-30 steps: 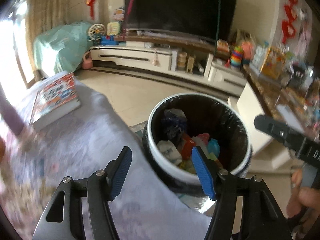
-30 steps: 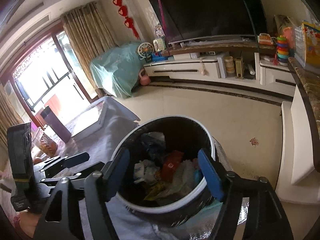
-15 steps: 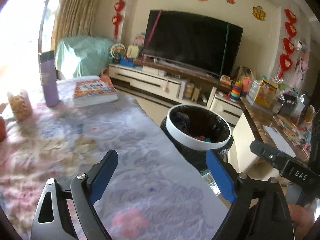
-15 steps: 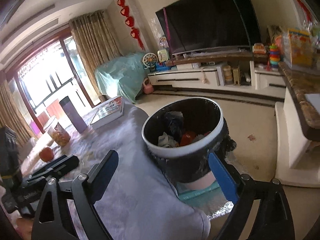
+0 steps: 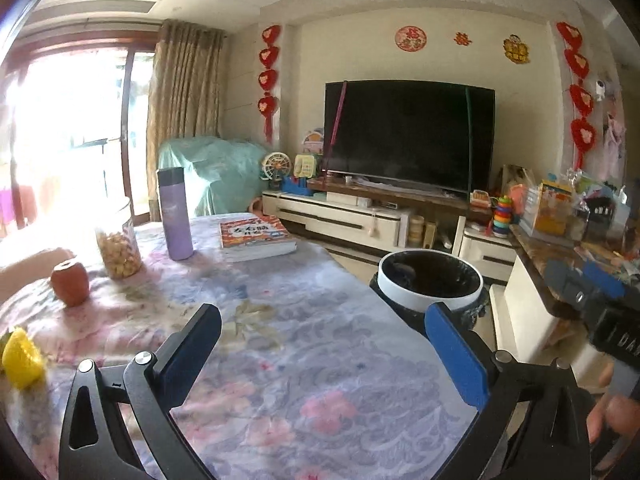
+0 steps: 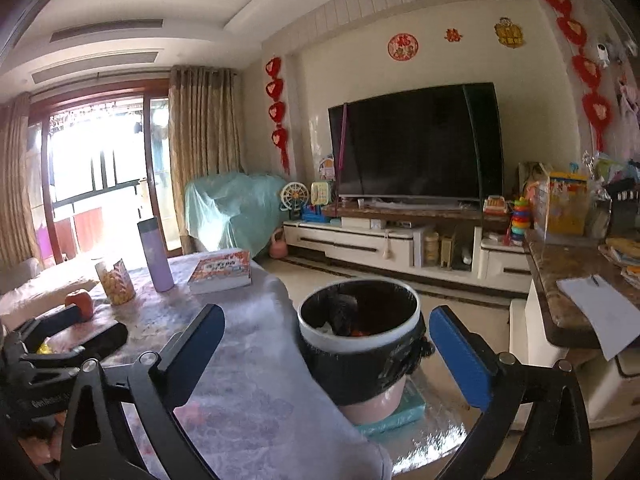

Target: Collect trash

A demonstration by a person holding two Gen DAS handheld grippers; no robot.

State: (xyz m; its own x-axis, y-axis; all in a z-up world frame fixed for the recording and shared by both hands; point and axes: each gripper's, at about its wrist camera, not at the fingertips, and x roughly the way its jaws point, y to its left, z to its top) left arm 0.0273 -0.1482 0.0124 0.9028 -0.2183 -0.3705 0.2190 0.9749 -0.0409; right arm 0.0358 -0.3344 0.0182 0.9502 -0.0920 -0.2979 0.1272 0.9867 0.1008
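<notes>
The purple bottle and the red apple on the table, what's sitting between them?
A clear jar of yellowish snacks stands between the purple bottle and the red apple on the floral tablecloth. Both wrist views show it.

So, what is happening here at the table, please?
A person is clearing trash with a handheld claw in each hand. The left claw and the right claw are both empty, their jaws opening. The white-rimmed trash bin with a black liner stands beside the floral-cloth table and holds rubbish. A yellow crumpled scrap lies at the table's left edge.
</notes>
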